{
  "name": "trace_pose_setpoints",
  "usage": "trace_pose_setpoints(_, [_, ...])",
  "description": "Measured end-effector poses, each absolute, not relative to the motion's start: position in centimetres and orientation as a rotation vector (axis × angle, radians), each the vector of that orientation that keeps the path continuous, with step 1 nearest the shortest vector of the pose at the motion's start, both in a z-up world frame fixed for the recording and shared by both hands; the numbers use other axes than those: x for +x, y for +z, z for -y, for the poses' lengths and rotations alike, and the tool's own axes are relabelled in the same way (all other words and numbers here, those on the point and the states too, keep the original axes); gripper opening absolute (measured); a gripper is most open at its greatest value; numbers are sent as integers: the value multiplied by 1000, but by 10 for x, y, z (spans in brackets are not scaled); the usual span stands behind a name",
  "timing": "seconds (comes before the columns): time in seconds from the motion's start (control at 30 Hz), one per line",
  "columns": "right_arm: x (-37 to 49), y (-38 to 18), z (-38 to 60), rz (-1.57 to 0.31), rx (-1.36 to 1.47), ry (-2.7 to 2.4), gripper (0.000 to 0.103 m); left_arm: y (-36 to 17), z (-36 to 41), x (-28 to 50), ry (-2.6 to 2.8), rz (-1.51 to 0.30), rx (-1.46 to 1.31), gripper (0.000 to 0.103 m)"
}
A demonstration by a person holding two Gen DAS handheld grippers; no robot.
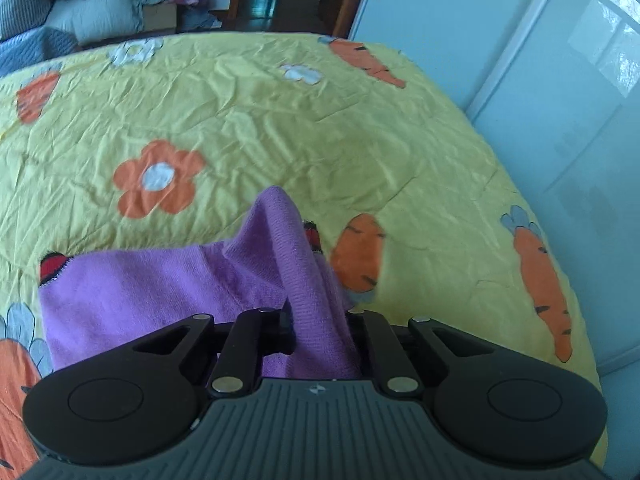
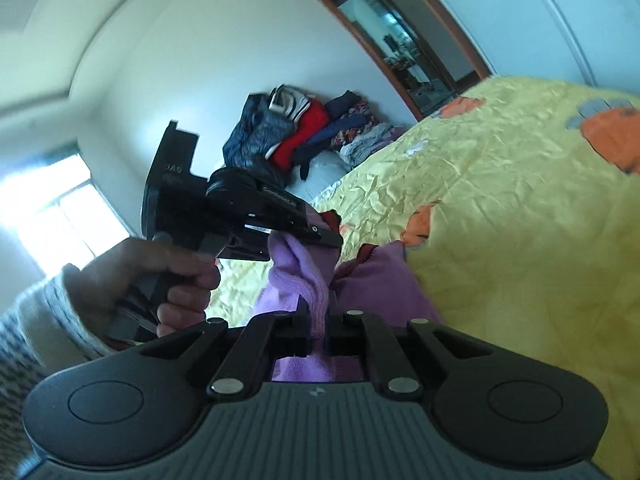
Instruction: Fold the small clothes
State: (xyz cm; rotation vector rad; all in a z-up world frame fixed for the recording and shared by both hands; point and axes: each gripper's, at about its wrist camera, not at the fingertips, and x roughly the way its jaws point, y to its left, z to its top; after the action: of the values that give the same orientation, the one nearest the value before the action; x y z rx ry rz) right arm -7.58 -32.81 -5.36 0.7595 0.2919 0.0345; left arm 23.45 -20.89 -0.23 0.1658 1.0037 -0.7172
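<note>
A small purple garment (image 1: pixel 168 288) with red and black trim hangs over the yellow bedspread (image 1: pixel 280 128). My left gripper (image 1: pixel 320 320) is shut on a bunched fold of it, which rises in a peak in front of the jaws. In the right wrist view my right gripper (image 2: pixel 320 320) is shut on another fold of the purple garment (image 2: pixel 380 284). The left gripper (image 2: pixel 304 236), held in a hand, shows there just above and to the left, pinching the cloth's upper edge. The garment is held up between both grippers.
The bedspread carries orange flower and carrot prints. A pale wardrobe (image 1: pixel 540 60) stands along the bed's right side. A pile of clothes (image 2: pixel 304 132) lies against the far wall, beside a doorway (image 2: pixel 400 44). A window (image 2: pixel 60 216) is at the left.
</note>
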Motion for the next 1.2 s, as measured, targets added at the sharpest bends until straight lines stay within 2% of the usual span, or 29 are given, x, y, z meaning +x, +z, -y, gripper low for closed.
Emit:
trace_pose_setpoints(0.13, [-86, -61, 341, -300, 815, 17, 5, -7, 235, 224, -727, -1014, 234, 12])
trace_pose_setpoints(0.2, [-89, -68, 345, -328, 832, 0, 5, -17, 247, 224, -696, -1022, 288, 22])
trace_pose_setpoints(0.3, [-84, -86, 350, -415, 858, -37, 5, -31, 258, 228, -613, -999, 390, 53])
trace_pose_setpoints(0.33, [-80, -92, 351, -453, 865, -40, 5, -31, 256, 231, -570, -971, 405, 70])
trace_pose_setpoints(0.4, [-73, -102, 355, -520, 864, -61, 5, -23, 247, 242, -504, -909, 429, 72])
trace_pose_setpoints(0.5, [-73, -99, 361, -519, 875, -56, 12, -10, 213, 261, -428, -886, 386, 60])
trace_pose_setpoints(0.53, [-72, -97, 362, -531, 858, -63, 18, -5, 197, 266, -435, -897, 334, 55])
trace_pose_setpoints(0.6, [-78, -91, 366, -500, 838, -107, 41, 5, 163, 264, -463, -895, 229, 55])
trace_pose_setpoints(0.63, [-82, -84, 367, -476, 791, -153, 63, 9, 146, 261, -469, -887, 180, 55])
trace_pose_setpoints(0.67, [-85, -76, 369, -436, 746, -179, 67, 11, 129, 257, -495, -875, 113, 55])
trace_pose_setpoints(0.73, [-83, -63, 373, -351, 704, -82, 66, 9, 105, 250, -572, -884, -1, 56])
trace_pose_setpoints(0.8, [-56, -51, 376, -368, 689, 45, 66, -3, 101, 244, -634, -887, -12, 56])
trace_pose_setpoints(0.93, [34, -57, 383, -499, 739, 265, 66, -43, 114, 243, -565, -904, 137, 54])
trace_pose_setpoints(1.03, [97, -83, 388, -611, 828, 374, 62, -59, 105, 237, -490, -836, 200, 57])
trace_pose_setpoints(1.07, [113, -91, 391, -650, 792, 330, 44, -61, 98, 233, -478, -823, 183, 57])
trace_pose_setpoints(1.1, [122, -95, 397, -628, 779, 311, 39, -65, 93, 230, -463, -800, 190, 58])
trace_pose_setpoints(1.13, [130, -98, 405, -633, 810, 276, 29, -67, 89, 226, -443, -782, 193, 65])
trace_pose_setpoints(1.2, [137, -90, 408, -662, 779, 219, 30, -69, 78, 222, -452, -778, 149, 67])
